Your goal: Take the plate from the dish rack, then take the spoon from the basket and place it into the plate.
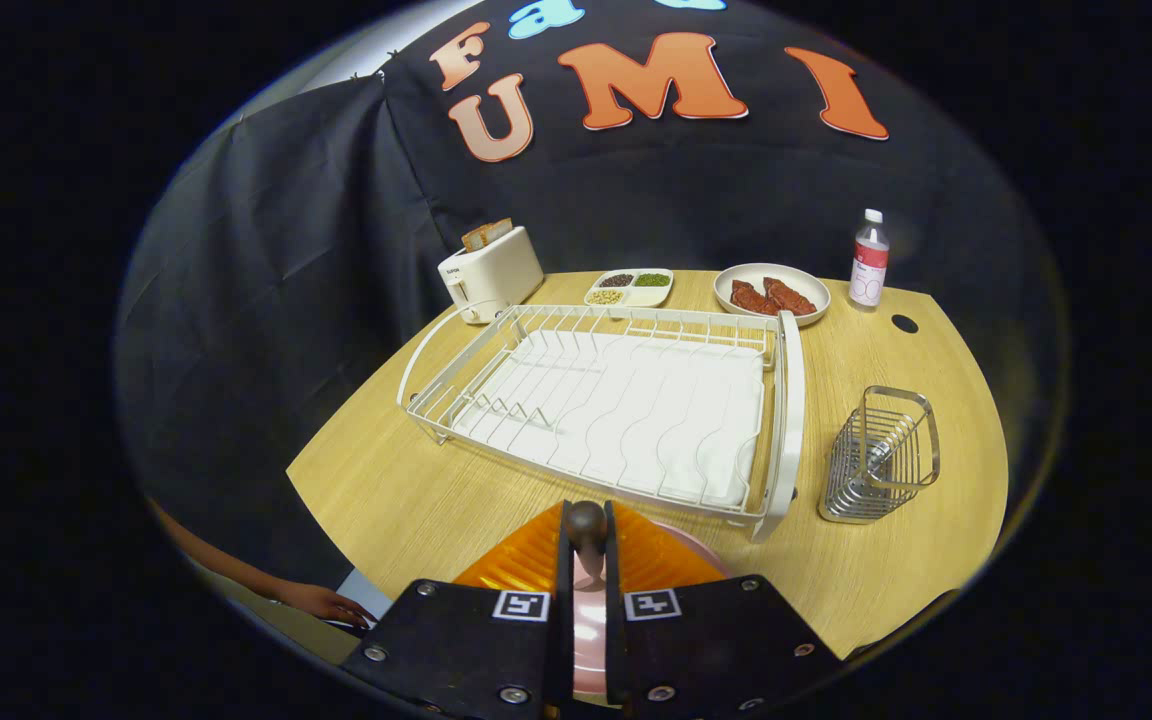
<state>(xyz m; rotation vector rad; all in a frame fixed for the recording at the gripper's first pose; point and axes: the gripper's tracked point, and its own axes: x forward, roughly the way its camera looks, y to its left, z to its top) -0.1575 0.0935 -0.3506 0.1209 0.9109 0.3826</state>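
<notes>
Fingers of the gripper (587, 540) are clenched close together on the dark, rounded end of a spoon (586, 525), which stands up in the narrow gap between them; both fingers press against it. Directly below and just ahead of the fingertips lies the plate (536, 560), orange with a ribbed surface and a pink edge showing beside and between the fingers, resting on the wooden table (386, 490). Beyond the plate sits the white wire dish rack (616, 410) with its drain tray. To the right of the rack stands a metal wire basket (881, 455). Farther back are a toaster (489, 273) with bread in it, a divided dish (629, 287) of grains, a bowl (771, 293) holding reddish pieces, and a bottle (869, 260). A person's hand (331, 605) rests near the table's near left corner.
</notes>
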